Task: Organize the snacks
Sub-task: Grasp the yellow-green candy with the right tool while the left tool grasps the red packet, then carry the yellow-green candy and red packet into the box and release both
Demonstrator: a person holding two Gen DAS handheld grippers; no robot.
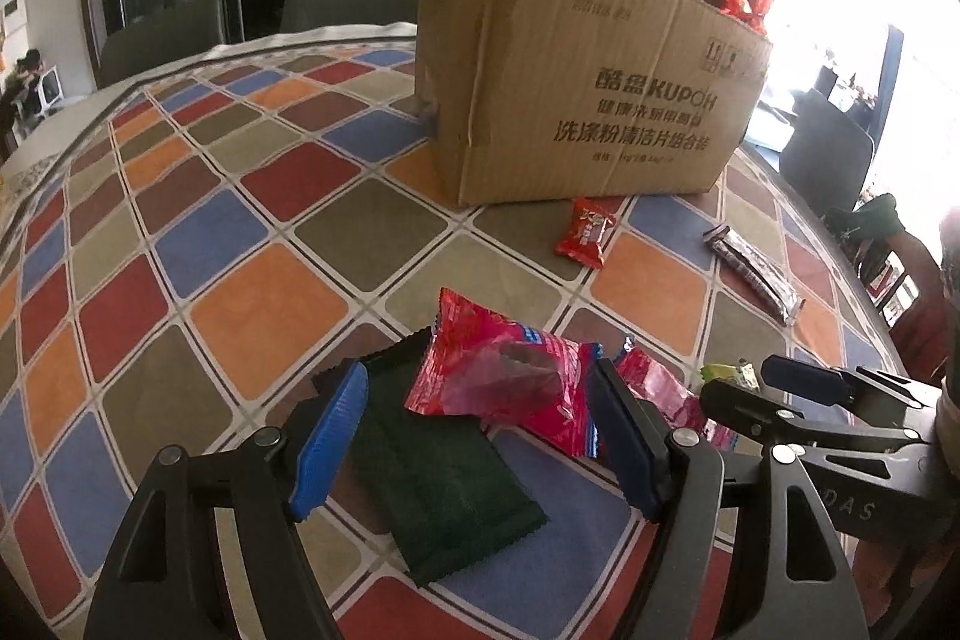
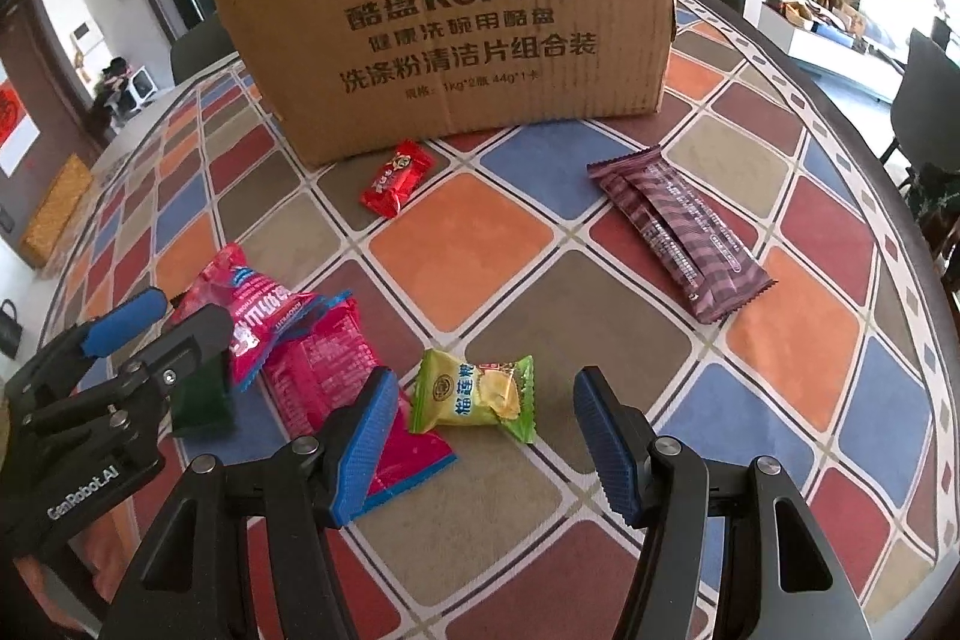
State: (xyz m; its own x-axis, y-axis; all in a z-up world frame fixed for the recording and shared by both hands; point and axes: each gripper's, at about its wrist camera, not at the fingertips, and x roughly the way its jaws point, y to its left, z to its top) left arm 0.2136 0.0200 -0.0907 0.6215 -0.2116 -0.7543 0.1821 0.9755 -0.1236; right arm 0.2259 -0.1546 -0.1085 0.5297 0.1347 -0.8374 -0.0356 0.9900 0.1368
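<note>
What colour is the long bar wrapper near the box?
Dark purple-brown with lighter stripes on the long bar wrapper; clearest in the right wrist view.

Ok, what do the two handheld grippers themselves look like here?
Both are black skeletal frames with silver pivot screws and ribbed blue finger pads. The left gripper carries white "GenRobot.AI" lettering, seen from the right wrist; the right gripper shows "DAS" lettering, seen from the left wrist.

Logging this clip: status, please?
Left tongs open over pink packet. Right tongs open around green candy. Nothing held. Six snacks still outside the box; path clear.
</note>
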